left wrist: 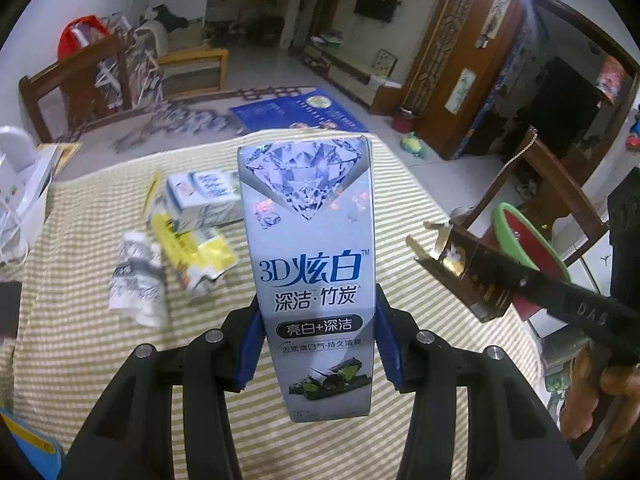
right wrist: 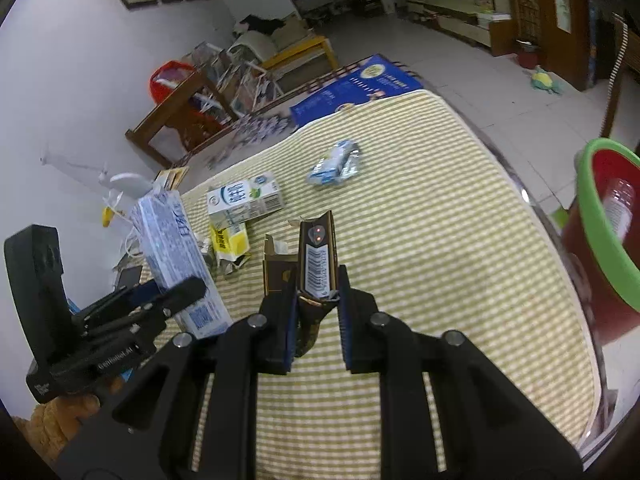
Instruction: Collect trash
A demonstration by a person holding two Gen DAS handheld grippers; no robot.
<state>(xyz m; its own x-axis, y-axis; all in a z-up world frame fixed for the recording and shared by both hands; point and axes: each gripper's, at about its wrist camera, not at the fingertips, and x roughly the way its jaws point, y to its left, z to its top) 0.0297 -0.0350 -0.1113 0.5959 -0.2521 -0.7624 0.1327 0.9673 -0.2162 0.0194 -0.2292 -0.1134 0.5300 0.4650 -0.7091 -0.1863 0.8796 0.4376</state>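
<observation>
Striped tablecloth (right wrist: 420, 240), litter scattered; left gripper (left wrist: 318, 344) clamps toothpaste box (left wrist: 310, 264), right gripper (right wrist: 318, 316) clamps dark carton (right wrist: 316, 256).

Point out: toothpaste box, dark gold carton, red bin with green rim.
toothpaste box (left wrist: 310, 272), left wrist view, front face at the blue lettering.
dark gold carton (right wrist: 317, 264), right wrist view, on its barcode side.
red bin (right wrist: 600, 236), right wrist view, on the green rim.

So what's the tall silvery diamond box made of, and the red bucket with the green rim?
Tall silvery toothpaste box: looks like thin glossy printed cardboard, with sharp folded edges and a shiny hologram diamond. Red bucket with green rim: probably smooth moulded plastic, judging by its soft sheen.
</observation>
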